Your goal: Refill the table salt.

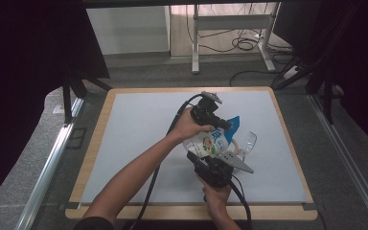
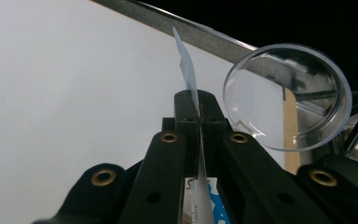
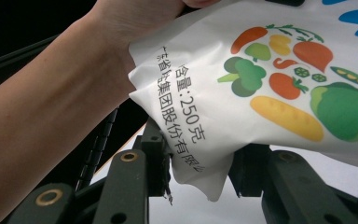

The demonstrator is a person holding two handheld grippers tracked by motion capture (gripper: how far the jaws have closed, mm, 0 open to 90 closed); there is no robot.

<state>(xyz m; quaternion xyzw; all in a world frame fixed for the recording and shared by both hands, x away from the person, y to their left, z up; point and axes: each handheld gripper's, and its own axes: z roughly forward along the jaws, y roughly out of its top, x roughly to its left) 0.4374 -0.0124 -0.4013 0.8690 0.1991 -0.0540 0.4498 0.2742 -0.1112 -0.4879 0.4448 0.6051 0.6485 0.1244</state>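
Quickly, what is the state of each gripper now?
Left gripper: shut on the bag's blue top edge.
Right gripper: open, jaws around the bag's bottom corner.

White vegetable-printed pouch held tilted above the table beside clear glass

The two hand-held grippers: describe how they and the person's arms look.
Both are black and blocky. The left claw and right claw have jointed black jaws with brass-coloured rivets, seen in the gripper views. A grey three-cornered plate tops the right one, a smaller one the left. A black cable trails from each. Forearms are bare; a dark sleeve edge shows.
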